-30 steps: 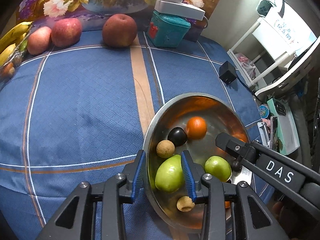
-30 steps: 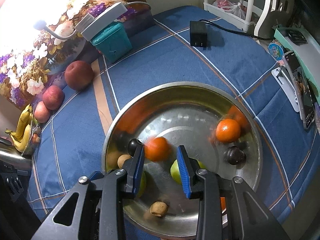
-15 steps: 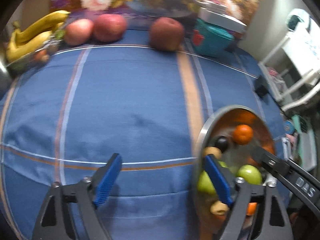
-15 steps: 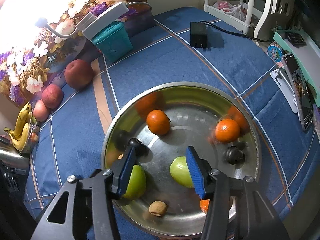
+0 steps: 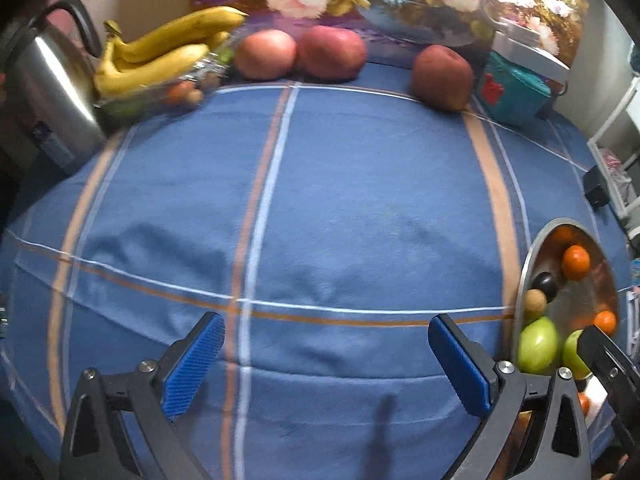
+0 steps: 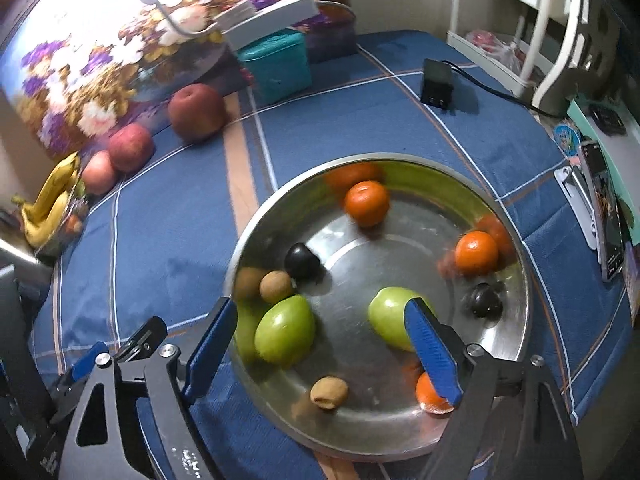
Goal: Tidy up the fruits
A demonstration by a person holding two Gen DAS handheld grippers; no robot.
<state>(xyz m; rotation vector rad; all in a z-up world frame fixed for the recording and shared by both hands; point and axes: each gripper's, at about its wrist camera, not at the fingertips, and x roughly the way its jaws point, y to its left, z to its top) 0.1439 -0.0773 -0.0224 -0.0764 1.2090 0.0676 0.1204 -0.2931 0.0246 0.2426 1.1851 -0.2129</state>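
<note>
Steel bowl on the blue-checked table, holding three oranges, two green fruits, two dark plums and small brown fruits. Left gripper swung away from the bowl within the last second, now over bare cloth, jaws spread wide and empty; green fruit once between them left in the bowl at far right. Right gripper above the bowl's near side, jaws also widened and empty, orange rolled toward the far rim. Apples and bananas waiting along the far edge, likely next.
</note>
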